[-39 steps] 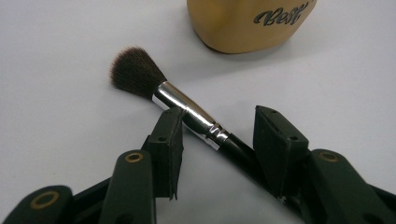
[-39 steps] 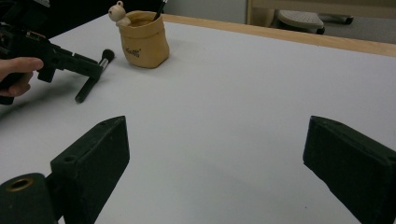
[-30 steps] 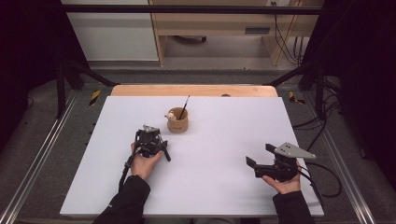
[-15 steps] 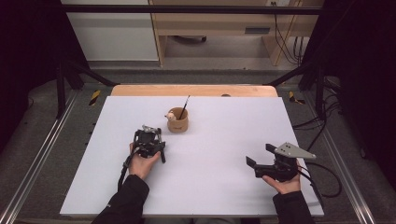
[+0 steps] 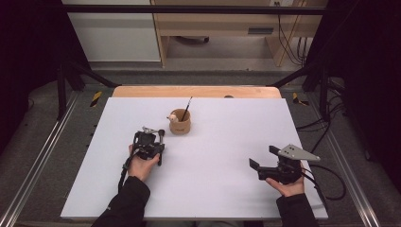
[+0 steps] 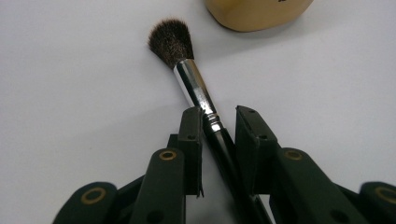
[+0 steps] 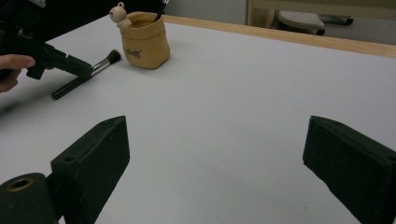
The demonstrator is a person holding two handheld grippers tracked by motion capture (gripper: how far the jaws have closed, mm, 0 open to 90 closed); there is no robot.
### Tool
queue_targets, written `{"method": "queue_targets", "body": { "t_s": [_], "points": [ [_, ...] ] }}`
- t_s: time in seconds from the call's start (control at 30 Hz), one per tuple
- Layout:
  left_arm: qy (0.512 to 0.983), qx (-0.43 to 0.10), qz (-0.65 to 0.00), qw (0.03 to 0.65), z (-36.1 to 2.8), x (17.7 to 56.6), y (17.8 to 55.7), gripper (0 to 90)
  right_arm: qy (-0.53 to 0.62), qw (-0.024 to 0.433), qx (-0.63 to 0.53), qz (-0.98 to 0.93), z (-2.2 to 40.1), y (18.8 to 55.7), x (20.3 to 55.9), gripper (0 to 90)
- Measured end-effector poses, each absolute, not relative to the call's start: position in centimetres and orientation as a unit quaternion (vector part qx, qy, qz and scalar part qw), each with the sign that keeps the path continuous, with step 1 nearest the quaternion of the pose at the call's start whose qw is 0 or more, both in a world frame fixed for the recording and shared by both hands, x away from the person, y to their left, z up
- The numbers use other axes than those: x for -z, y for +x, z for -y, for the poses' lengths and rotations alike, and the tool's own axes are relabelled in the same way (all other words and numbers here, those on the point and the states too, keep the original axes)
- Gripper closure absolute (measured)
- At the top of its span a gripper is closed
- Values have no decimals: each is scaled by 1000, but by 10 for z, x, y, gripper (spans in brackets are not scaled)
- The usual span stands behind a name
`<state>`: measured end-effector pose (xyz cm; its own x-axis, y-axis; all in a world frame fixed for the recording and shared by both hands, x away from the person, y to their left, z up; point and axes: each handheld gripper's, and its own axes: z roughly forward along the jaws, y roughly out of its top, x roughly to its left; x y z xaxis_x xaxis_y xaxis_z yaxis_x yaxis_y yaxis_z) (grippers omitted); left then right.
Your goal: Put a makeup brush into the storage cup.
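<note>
Makeup brush (image 6: pixel 196 93), fluffy dark bristles, shiny metal ferrule, black handle, lies flat on the white table (image 5: pixel 227 156) just beside the tan pouch-shaped holder (image 5: pixel 180 122). Left gripper (image 6: pixel 218 123) low over it, jaws just closing around the handle, seemingly not yet pinching. Right gripper (image 5: pixel 265 158) rests apart, jaws spread wide

Two black jaws of the right claw (image 7: pixel 217 158) are held wide apart over the white tabletop (image 7: pixel 243 93). A brush (image 7: pixel 86 72) is seen beside a tan pouch (image 7: pixel 142 39).
</note>
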<state>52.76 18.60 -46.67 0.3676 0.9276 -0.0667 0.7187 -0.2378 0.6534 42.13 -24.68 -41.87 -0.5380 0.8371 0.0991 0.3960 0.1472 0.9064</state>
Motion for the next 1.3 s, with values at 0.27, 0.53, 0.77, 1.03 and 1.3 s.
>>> {"method": "queue_targets", "body": {
  "t_s": [0.27,0.53,0.77,1.03,1.3],
  "points": [
    [772,-173,-533,300,-189,465,527,766,426,223,-495,-724,247,421,419,77],
    [787,-174,-518,285,-190,464,528,765,425,223,-495,-724,247,421,419,80],
    [795,-164,-516,274,-190,463,528,772,425,223,-495,-724,247,421,419,80],
    [802,-159,-508,271,-192,462,529,787,424,222,-495,-725,247,422,419,81],
    [824,-140,-489,248,-194,450,533,586,426,222,-496,-724,247,421,419,81]
  ]
}}
